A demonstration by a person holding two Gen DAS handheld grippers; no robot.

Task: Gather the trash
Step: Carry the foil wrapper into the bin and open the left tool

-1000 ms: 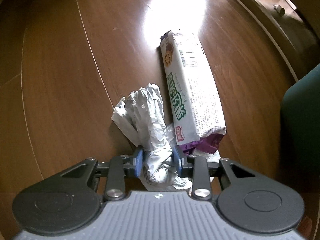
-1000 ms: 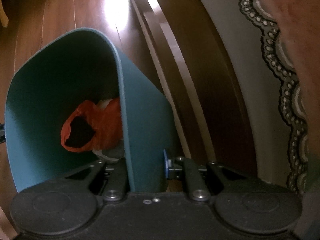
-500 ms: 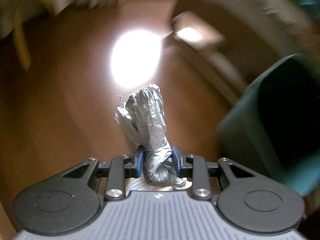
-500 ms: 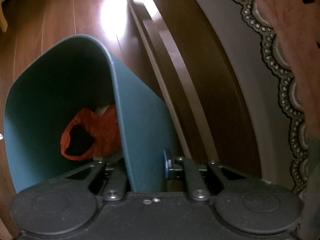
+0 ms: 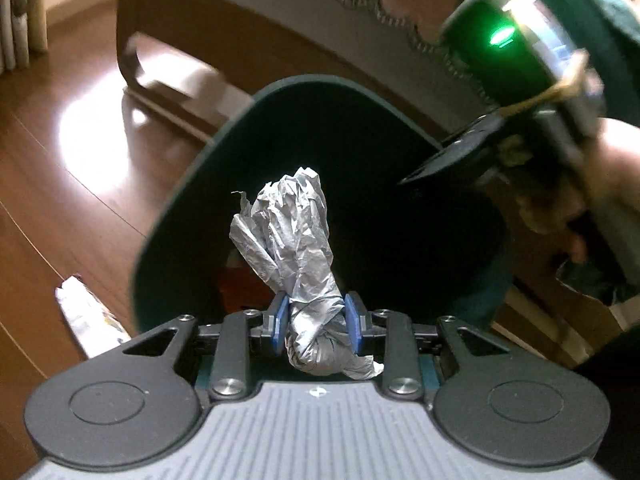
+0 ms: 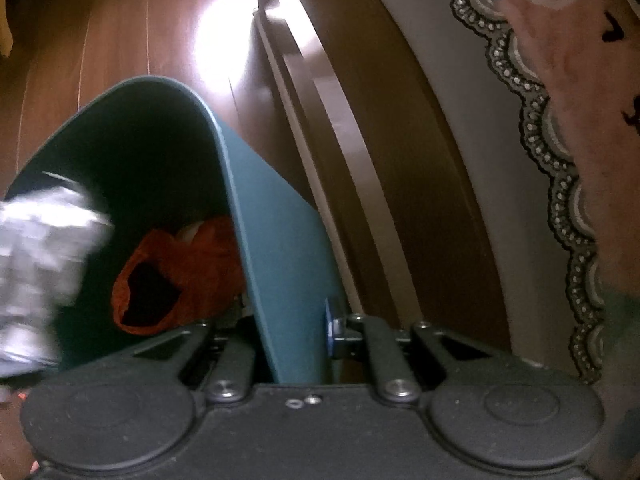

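My left gripper [image 5: 316,322] is shut on a crumpled silver-grey wrapper [image 5: 292,236] and holds it at the dark mouth of the teal trash bin [image 5: 168,216]. My right gripper [image 6: 286,332] is shut on the bin's side wall [image 6: 280,280], one finger inside and one outside. The wrapper shows blurred at the bin's left rim in the right wrist view [image 6: 36,264]. A crumpled red bag [image 6: 172,276] lies at the bottom of the bin. A white biscuit packet [image 5: 86,316] lies on the wood floor left of the bin.
A dark wooden bed frame [image 6: 360,160] with a lace-edged bedspread [image 6: 560,140] runs along the right of the bin. The right gripper's body with a green light [image 5: 508,44] and the hand holding it are at the upper right in the left wrist view.
My left gripper lifted the silver wrapper off the floor, away from the biscuit packet, and swung it right to the bin's mouth. The right gripper kept its hold on the bin.
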